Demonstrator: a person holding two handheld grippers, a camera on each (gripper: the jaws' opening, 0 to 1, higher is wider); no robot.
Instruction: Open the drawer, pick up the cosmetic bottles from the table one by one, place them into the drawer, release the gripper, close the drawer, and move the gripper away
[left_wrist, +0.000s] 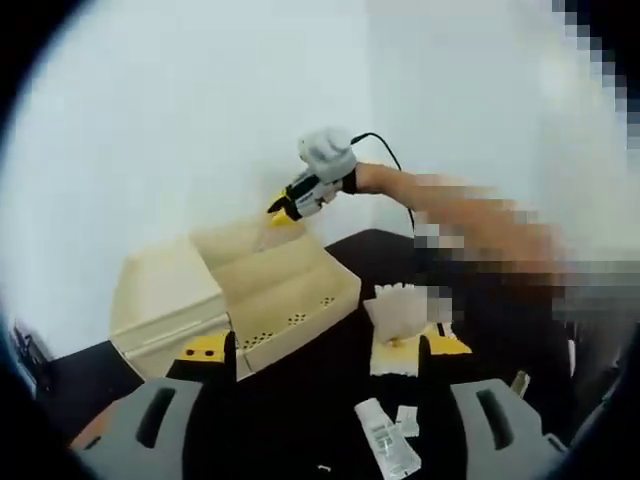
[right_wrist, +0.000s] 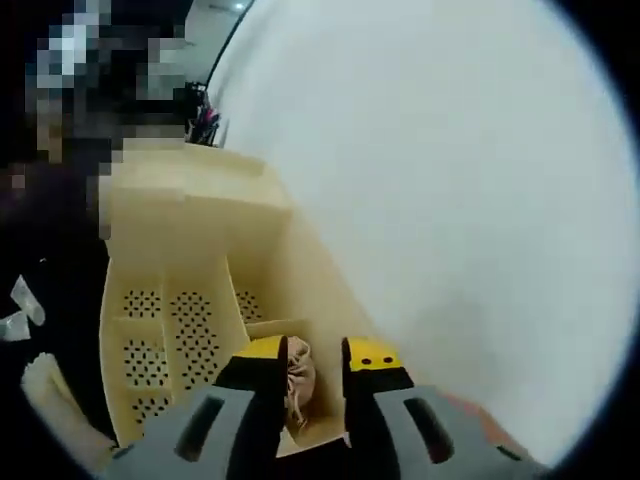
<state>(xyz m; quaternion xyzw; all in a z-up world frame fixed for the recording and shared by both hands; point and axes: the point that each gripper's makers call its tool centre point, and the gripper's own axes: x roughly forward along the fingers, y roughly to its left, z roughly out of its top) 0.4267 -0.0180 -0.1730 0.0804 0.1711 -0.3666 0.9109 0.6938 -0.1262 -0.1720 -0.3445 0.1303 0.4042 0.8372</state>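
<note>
The cream drawer unit (left_wrist: 160, 300) has its drawer (left_wrist: 290, 290) pulled out. Above the drawer's back end, a gloved hand (left_wrist: 328, 155) holds my right gripper (left_wrist: 283, 208). In the right gripper view, my right gripper (right_wrist: 317, 352) has its jaws close together around a small beige cosmetic item (right_wrist: 299, 380), over the drawer's floor (right_wrist: 262, 330). My left gripper (left_wrist: 325, 345) stands wide open low over the dark table. A white crumpled item (left_wrist: 400, 308) sits just beyond its right jaw. A white tube-like bottle (left_wrist: 385, 445) lies between its jaws, close to the camera.
A white wall (left_wrist: 200, 120) stands close behind the unit. The drawer's perforated dividers (right_wrist: 165, 340) show from above. The person's arm (left_wrist: 470, 215) reaches across from the right. A small white piece (left_wrist: 408, 420) lies beside the tube.
</note>
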